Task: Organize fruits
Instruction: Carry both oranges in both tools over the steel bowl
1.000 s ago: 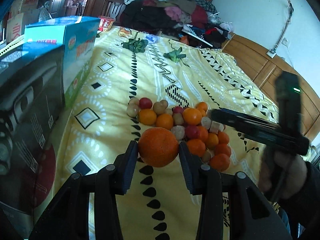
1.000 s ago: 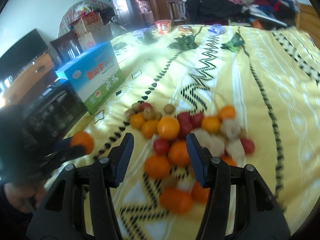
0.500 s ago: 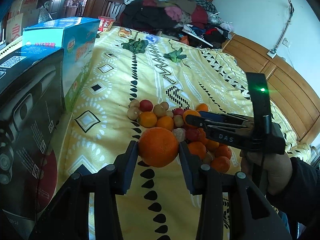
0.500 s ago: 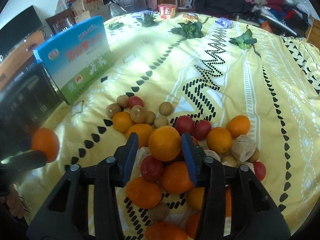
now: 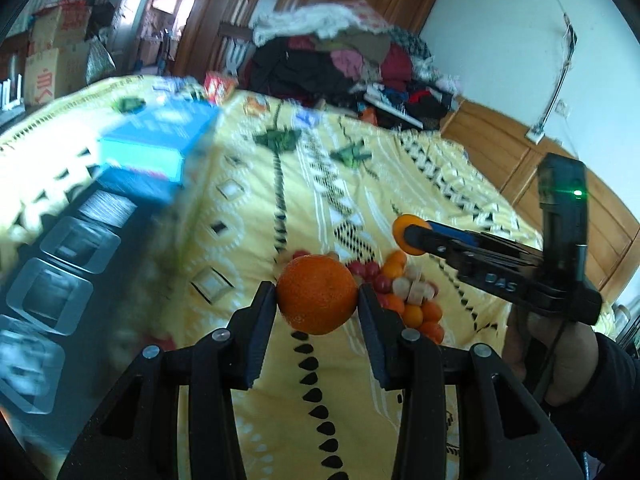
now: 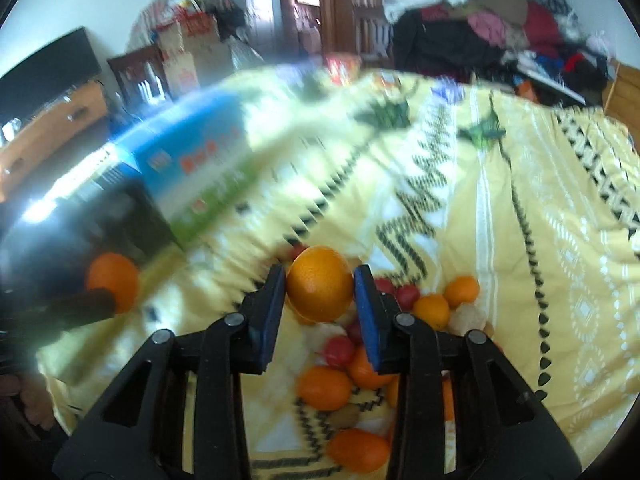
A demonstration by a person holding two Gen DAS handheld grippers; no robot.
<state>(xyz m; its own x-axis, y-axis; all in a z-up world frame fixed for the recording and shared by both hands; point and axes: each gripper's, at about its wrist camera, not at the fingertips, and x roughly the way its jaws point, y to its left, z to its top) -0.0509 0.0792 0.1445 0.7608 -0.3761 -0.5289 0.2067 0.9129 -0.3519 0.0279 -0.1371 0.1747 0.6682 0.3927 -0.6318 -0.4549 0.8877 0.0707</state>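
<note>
The left gripper is clamped narrow on a deep orange, pebbly-skinned orange, both pads against its sides, the fruit clear of the bed. The right gripper has just been closing, with a paler, yellow-orange fruit between its jaws; its blue-faced pads now press on that fruit, which also hangs above the cover. Each round fruit sits at the very tips of the fingers, so neither has a long axis to mind.

Below and just beyond both grippers lies the fruit pile on the yellow patterned bedspread: small oranges, red round fruits, pale chunky pieces and brownish ones, touching one another in a loose heap. From the left wrist view the pile sits to the right of the held orange, under the right gripper.

The relation that matters next, I judge, is with the boxes: a blue carton and a dark box stand to the left of the pile, on the left gripper's side, so the left hand is nearer them. Where the sorted oranges should go is not shown.
</note>
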